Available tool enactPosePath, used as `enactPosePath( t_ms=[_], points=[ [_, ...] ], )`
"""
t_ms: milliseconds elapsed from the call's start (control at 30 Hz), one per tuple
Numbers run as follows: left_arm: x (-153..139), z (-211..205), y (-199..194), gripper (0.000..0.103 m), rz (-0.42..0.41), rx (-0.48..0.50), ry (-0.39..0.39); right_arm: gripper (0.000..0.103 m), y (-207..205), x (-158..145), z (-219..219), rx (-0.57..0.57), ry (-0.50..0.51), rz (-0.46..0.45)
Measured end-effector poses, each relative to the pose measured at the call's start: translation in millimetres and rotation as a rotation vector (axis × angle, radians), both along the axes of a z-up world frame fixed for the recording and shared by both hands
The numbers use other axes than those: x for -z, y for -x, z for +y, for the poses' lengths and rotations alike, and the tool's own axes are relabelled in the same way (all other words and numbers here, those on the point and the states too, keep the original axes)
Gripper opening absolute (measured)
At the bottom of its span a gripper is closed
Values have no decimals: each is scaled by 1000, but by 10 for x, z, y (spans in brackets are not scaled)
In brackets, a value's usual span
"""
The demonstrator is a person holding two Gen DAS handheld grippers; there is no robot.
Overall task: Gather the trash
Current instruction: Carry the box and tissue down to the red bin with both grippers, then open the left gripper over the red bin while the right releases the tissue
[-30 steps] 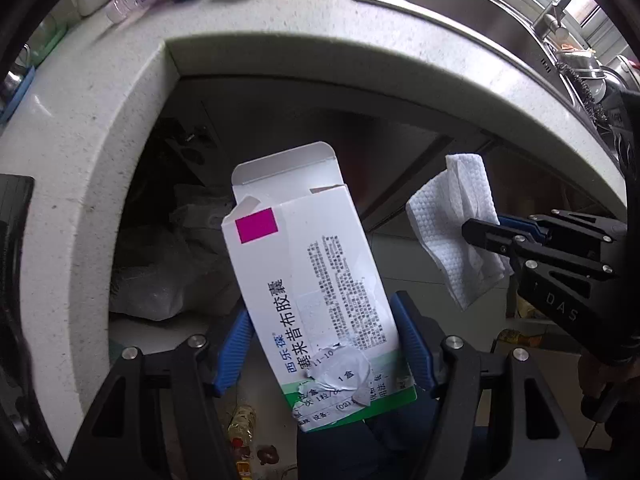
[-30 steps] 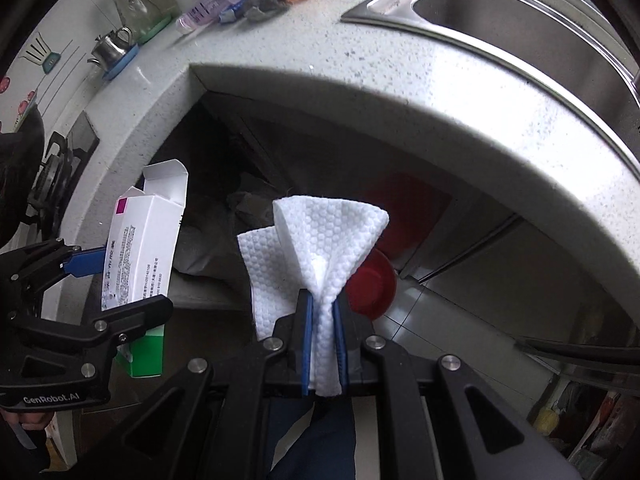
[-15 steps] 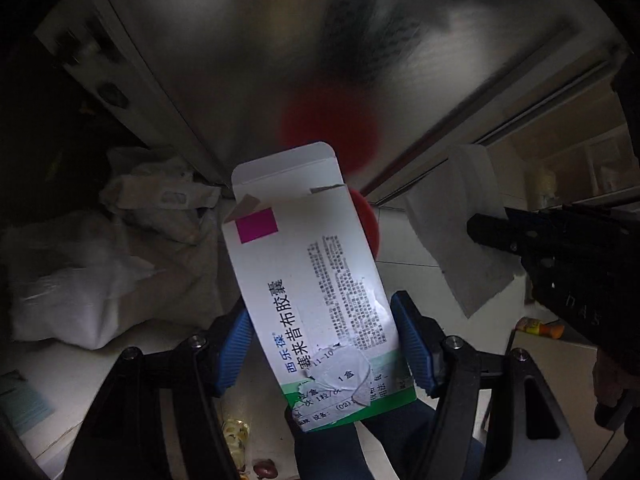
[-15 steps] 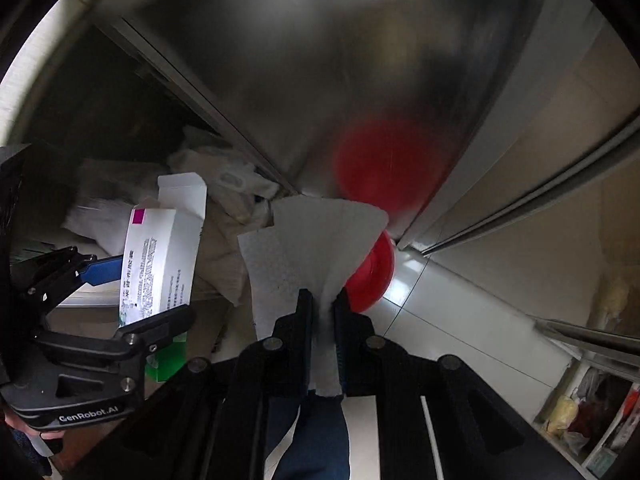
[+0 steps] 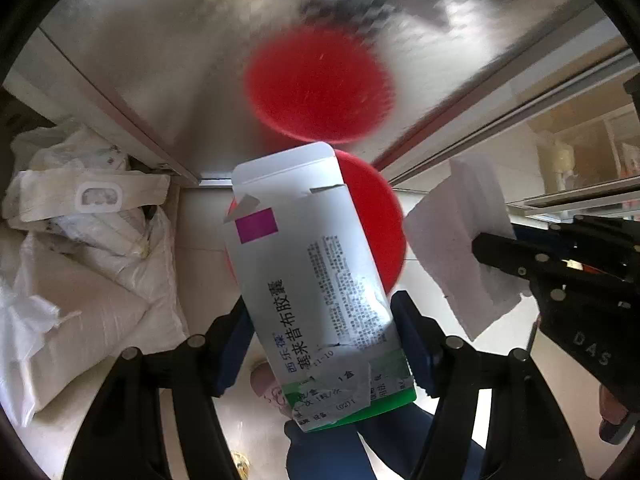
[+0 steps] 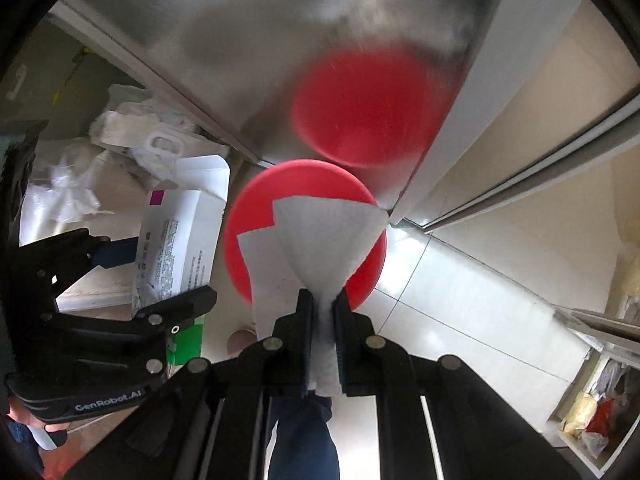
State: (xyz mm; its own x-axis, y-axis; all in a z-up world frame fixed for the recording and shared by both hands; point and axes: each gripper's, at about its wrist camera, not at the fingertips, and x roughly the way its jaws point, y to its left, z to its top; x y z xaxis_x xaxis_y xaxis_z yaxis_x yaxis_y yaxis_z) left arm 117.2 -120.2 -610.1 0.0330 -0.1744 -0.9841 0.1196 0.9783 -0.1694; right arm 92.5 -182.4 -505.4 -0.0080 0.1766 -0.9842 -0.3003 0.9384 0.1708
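My left gripper (image 5: 322, 340) is shut on a white and green medicine box (image 5: 304, 280) with an open top flap; the box also shows in the right wrist view (image 6: 176, 248). My right gripper (image 6: 322, 316) is shut on a folded white paper towel (image 6: 320, 240), which also shows in the left wrist view (image 5: 460, 240). Both hang low over a red round bin (image 6: 248, 232) standing on the floor against a shiny metal cabinet door; in the left wrist view the bin (image 5: 380, 216) is partly hidden behind the box.
The metal cabinet door (image 5: 200, 60) mirrors the red bin. White sacks and bags (image 5: 80, 260) lie on the floor at the left. Pale floor tiles (image 6: 460, 300) stretch to the right. A shelf with bags (image 6: 592, 412) is at the far right.
Both grippers have come down from counter height to near the floor and closer to the red bin. The counter and sink have left the view. Both still hold their items.
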Motion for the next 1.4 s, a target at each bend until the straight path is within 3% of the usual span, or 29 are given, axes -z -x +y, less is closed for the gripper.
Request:
enactPosePath(
  t_ms=[300, 400, 467, 633, 1200, 1300, 1367, 1400],
  points=[
    [371, -30, -93, 66, 22, 13, 18, 9, -104, 316, -111, 29, -5, 1],
    [427, -36, -105, 71, 17, 17, 10, 9, -134, 407, -84, 48, -10, 22],
    [428, -40, -91, 76, 3, 17, -31, 9, -138, 363, -101, 52, -17, 21],
    [578, 121, -82, 76, 29, -6, -2, 10, -117, 397, -104, 36, -18, 26],
    [627, 400, -45, 76, 49, -93, 12, 12, -159, 547, -12, 40, -15, 52],
    [626, 431, -32, 76, 68, -96, 12, 21, -175, 592, 29, 38, -17, 62],
    [618, 458, -16, 80, 80, -106, 8, 34, -184, 619, 51, 44, -17, 60],
    [607, 467, -4, 81, 79, -109, 7, 45, -187, 631, 51, 50, -14, 59]
  ],
)
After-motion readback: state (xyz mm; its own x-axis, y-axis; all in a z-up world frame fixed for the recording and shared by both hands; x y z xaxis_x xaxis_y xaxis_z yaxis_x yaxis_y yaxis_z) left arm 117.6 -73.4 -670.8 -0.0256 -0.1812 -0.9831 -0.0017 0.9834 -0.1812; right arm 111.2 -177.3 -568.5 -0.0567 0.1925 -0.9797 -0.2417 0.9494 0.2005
